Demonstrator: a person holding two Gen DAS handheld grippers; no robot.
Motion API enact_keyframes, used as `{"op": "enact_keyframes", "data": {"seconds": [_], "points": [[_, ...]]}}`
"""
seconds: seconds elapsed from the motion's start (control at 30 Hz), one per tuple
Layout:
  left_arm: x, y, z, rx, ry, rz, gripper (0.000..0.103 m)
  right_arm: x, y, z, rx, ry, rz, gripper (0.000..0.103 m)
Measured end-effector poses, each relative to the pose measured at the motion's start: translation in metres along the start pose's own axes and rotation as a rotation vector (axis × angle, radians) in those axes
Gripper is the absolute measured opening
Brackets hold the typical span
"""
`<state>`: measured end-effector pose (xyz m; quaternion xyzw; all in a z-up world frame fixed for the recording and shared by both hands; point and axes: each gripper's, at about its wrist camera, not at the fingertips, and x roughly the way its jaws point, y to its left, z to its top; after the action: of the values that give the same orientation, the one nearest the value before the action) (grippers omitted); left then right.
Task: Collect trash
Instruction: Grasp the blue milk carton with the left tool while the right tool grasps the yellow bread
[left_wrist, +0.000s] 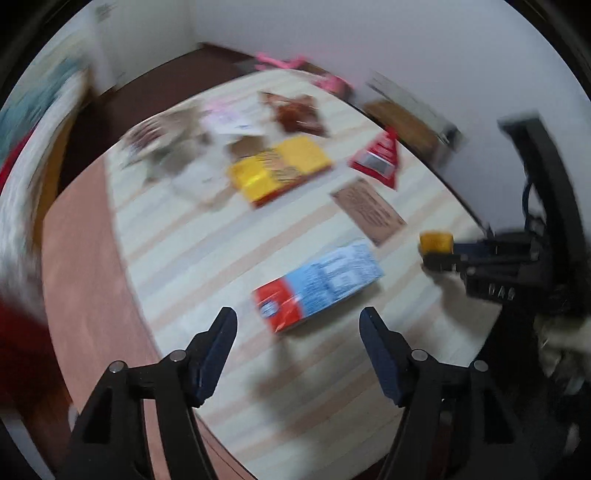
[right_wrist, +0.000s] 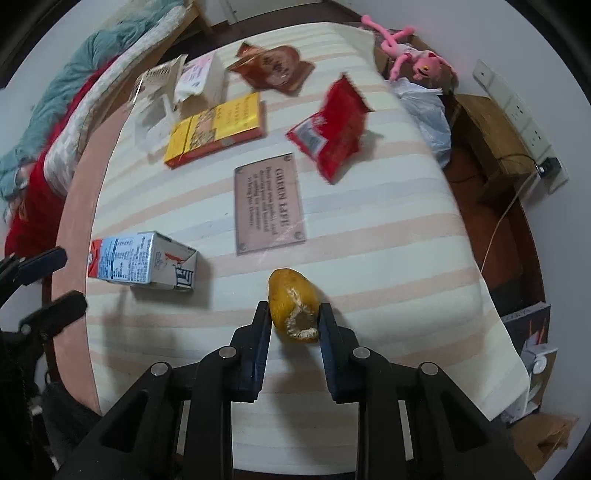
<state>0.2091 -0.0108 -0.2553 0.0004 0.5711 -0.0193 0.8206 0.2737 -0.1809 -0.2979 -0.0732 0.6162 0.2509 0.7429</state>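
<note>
My right gripper (right_wrist: 293, 314) is shut on a piece of orange peel (right_wrist: 293, 306) and holds it above the striped cloth; the peel also shows in the left wrist view (left_wrist: 436, 242). My left gripper (left_wrist: 297, 321) is open and empty, just short of a blue and red milk carton (left_wrist: 319, 284) lying on its side; the carton also shows in the right wrist view (right_wrist: 142, 260). Further back lie a yellow box (right_wrist: 218, 127), a red wrapper (right_wrist: 330, 133), a brown wrapper (right_wrist: 273, 68) and torn white packaging (right_wrist: 177, 86).
A brown plaque (right_wrist: 269, 205) lies mid-table. The round table's pink rim (right_wrist: 79, 206) shows at the left. A pink plush toy (right_wrist: 410, 55), a clear plastic bag (right_wrist: 428, 114) and a wooden stool (right_wrist: 491, 133) stand beyond the far right edge. Bedding (right_wrist: 55, 110) lies left.
</note>
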Motion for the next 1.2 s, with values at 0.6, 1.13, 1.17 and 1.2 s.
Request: {"op": "enact_keyframes", "data": {"seconds": [0.6,1.13,1.17,1.2], "points": [[0.035,-0.013,0.031,0.171,0.049,0.038,0.044,-0.008,-0.021,-0.008,0.068,0.019,0.077,0.026],[0.071,-0.021,0.042,0.085,0.083,0.033,0.051,-0.010,-0.032,-0.006,0.126,0.024,0.071,0.026],[0.066,-0.020,0.039,0.056,0.060,0.042,0.051,-0.013,-0.030,-0.007,0.120,0.018,0.069,0.026],[0.059,-0.018,0.036,0.026,0.036,0.057,0.051,-0.014,-0.029,-0.008,0.116,0.015,0.069,0.026]]}}
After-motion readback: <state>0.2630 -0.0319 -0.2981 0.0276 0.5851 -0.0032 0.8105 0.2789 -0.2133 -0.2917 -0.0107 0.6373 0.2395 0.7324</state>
